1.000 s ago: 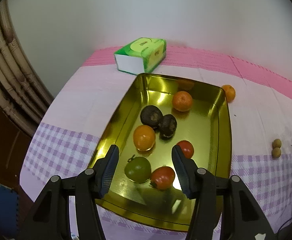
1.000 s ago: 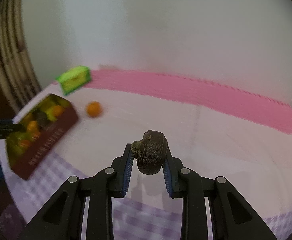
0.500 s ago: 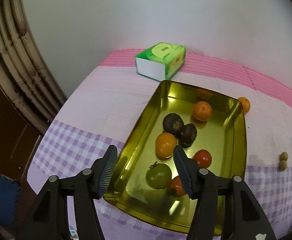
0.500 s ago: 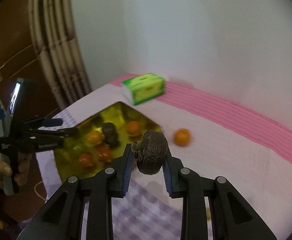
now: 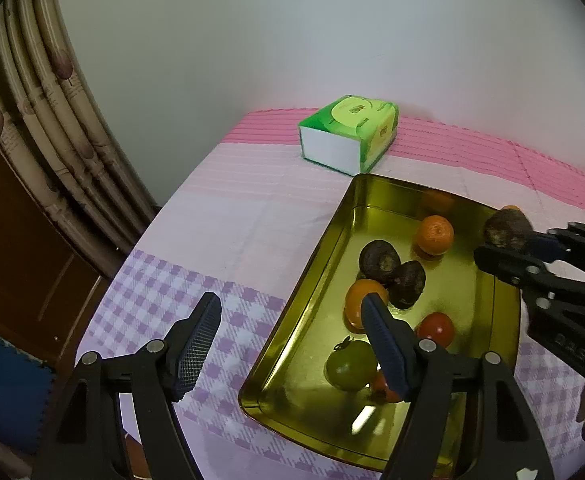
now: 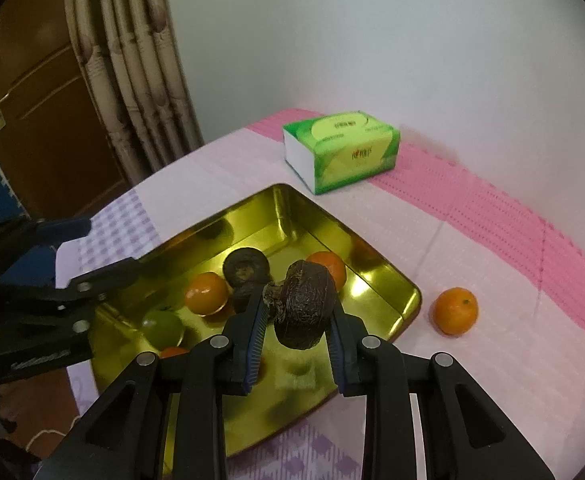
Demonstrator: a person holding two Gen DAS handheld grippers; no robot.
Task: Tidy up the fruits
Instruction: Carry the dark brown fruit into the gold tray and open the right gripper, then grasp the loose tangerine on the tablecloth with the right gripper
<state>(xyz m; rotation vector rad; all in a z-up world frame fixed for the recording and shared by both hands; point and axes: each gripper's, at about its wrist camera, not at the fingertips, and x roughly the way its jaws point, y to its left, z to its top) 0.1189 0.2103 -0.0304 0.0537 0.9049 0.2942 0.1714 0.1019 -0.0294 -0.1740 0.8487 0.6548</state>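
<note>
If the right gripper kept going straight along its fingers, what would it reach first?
Most likely the gold tray, near the dark fruits already lying in it. The right gripper is shut on a dark wrinkled fruit, which would touch down first; depth is uncertain.

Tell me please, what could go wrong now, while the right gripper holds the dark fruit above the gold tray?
1. The right gripper holds the dark wrinkled fruit over the gold tray; released here, it could strike the dark fruits and oranges below.
2. The left gripper is open over the tray's near edge, so the two grippers might collide.
3. One orange outside the tray could be forgotten.
</note>
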